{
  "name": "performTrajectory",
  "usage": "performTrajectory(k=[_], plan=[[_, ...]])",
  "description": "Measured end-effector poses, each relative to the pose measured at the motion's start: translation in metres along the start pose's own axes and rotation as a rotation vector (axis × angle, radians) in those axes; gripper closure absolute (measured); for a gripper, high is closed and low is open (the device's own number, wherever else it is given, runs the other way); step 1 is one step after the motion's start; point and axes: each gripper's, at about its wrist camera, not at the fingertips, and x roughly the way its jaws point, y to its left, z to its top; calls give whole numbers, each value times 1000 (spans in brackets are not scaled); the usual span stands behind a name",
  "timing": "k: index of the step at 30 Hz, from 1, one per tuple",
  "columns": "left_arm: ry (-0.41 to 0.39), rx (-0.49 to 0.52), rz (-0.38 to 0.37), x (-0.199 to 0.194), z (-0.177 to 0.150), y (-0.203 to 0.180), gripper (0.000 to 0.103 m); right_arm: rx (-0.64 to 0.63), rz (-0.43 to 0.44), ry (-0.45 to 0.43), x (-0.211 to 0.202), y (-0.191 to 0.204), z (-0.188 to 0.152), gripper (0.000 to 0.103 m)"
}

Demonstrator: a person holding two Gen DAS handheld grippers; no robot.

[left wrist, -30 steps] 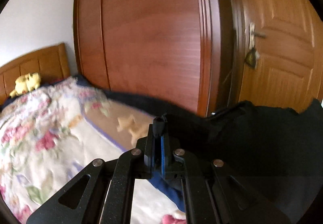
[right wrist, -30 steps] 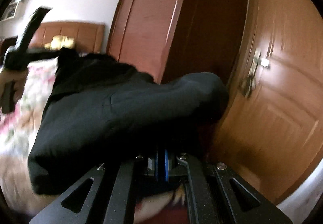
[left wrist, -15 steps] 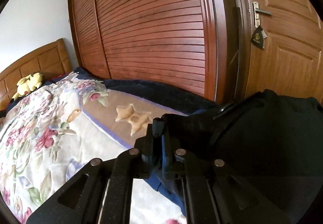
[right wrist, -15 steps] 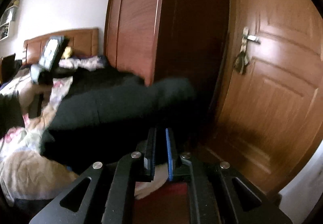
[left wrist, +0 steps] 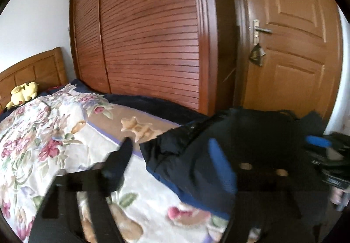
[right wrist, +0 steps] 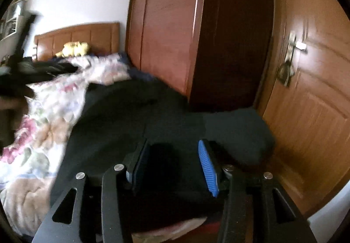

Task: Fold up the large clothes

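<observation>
A large dark garment (left wrist: 251, 133) with a blue lining lies heaped on the bed's floral blanket (left wrist: 43, 144), near the corner by the door. My left gripper (left wrist: 170, 159) has its jaws opening wide. The garment's near edge lies between its fingers, and neither pad presses on it. In the right wrist view the same garment (right wrist: 131, 116) spreads across the blanket (right wrist: 54, 111). My right gripper (right wrist: 174, 164) is opening too, its blue pads (right wrist: 206, 168) apart over the dark cloth and not gripping it. The right gripper (left wrist: 319, 142) also shows blurred at the left wrist view's right edge.
A slatted wooden wardrobe (left wrist: 153, 46) stands close behind the bed, and a wooden door (left wrist: 295, 57) with a handle and hanging keys is to its right. A yellow plush toy (left wrist: 23, 94) sits by the headboard (left wrist: 32, 70). The toy (right wrist: 73, 48) also shows in the right wrist view.
Both grippers were shut on the dark garment and now stand open, having let it go. The garment has sunk onto the bed. The left view has shifted and blurred.
</observation>
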Motion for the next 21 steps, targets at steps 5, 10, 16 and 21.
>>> performTrajectory(k=[5, 10, 16, 21], plan=[[-10, -1, -2, -48, -16, 2, 18, 64, -1, 8, -4, -13, 10, 54], [-30, -28, 56, -105, -36, 10, 18, 37, -5, -20, -36, 3, 11, 54], [-46, -38, 104, -169, -58, 20, 18, 21, 63, -79, -73, 43, 10, 51], [-50, -54, 159, -214, -80, 35, 18, 0, 149, -113, -102, 81, -9, 45]])
